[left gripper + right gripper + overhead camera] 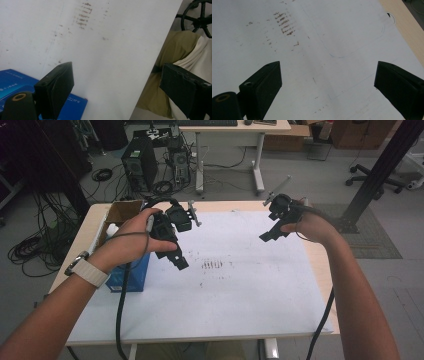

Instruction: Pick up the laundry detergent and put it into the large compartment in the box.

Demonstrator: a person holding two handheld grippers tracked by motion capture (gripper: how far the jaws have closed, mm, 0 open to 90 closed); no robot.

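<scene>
The left gripper [172, 251] was held above the left part of the table, its jaws spread wide with nothing between them, as its own view made plain. The right gripper [270, 231] hung over the far right of the white sheet [240, 290], jaws likewise wide apart and empty. From above, both grippers were dark and hard to read against the dim room; how far the jaws stood open could not be judged there.

The left hand [132, 237] wrapped the gripper's body from the side, a pale watch strap [90, 271] on the wrist, forearm coming in from the lower left. The right hand [310, 226] gripped its tool from behind, forearm rising from the lower right. A black cable trailed down from each.

A blue box [131, 275] sat at the table's left edge, largely hidden under the left wrist; behind it stood an open cardboard box [120, 212], its contents not clear. The left gripper view caught a corner of the blue box [15, 82] with small print too blurred to read, and beyond the sheet's edge an olive and cream cloth [180, 50] and a dark chair base [197, 17].

The right gripper view showed brownish smudges [284, 23] on the sheet, faint pen lines, and a strip of bare wooden tabletop [404, 22] at the upper right. From above the smudges [212, 265] sat near the sheet's middle.
</scene>
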